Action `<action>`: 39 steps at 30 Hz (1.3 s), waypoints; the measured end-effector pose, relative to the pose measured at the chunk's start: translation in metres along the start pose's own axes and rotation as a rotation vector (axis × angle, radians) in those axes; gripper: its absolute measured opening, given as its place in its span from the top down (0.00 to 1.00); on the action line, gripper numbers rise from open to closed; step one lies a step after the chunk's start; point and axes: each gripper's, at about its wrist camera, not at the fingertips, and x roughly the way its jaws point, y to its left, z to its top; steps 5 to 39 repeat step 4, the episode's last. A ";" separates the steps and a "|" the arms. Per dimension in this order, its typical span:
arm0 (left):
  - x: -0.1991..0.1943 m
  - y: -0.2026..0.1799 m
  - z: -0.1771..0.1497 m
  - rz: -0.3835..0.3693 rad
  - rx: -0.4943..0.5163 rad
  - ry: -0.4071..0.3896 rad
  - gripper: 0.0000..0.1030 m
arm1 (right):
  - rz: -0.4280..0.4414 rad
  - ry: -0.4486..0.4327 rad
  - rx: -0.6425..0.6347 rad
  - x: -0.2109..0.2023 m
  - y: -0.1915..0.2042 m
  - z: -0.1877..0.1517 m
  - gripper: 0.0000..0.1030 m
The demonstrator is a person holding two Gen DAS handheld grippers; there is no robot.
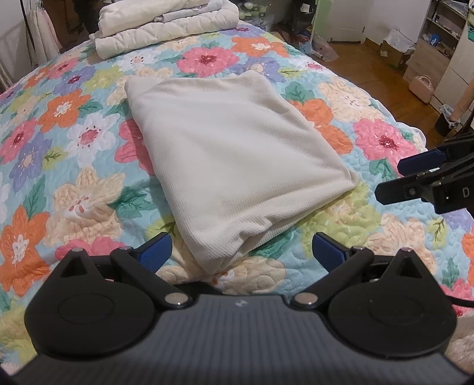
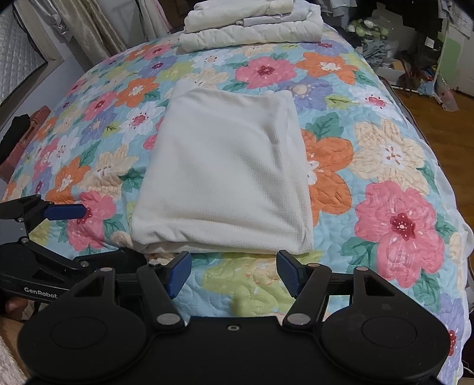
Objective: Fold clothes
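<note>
Jaws: left gripper (image 1: 241, 251) and right gripper (image 2: 234, 274) both wide, empty | cream garment (image 2: 225, 180) folded, just ahead of both | Advice: pinch near edge, fold evenly.

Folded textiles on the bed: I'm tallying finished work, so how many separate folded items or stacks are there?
2: a cream waffle-knit garment mid-bed, and a white quilted stack at the far end. The stack's layers can't be counted.
</note>
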 end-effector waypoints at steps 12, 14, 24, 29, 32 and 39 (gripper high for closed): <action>0.000 0.000 0.000 0.000 0.000 0.003 0.00 | 0.000 0.001 -0.010 0.000 0.002 0.000 0.33; 0.000 0.000 0.000 0.000 0.000 0.003 0.00 | 0.000 0.001 -0.010 0.000 0.002 0.000 0.33; 0.000 0.000 0.000 0.000 0.000 0.003 0.00 | 0.000 0.001 -0.010 0.000 0.002 0.000 0.33; 0.000 0.000 0.000 0.000 0.000 0.003 0.00 | 0.000 0.001 -0.010 0.000 0.002 0.000 0.33; 0.000 0.000 0.000 0.000 0.000 0.003 0.00 | 0.000 0.001 -0.010 0.000 0.002 0.000 0.33; 0.000 0.000 0.000 0.000 0.000 0.003 0.00 | 0.000 0.001 -0.010 0.000 0.002 0.000 0.33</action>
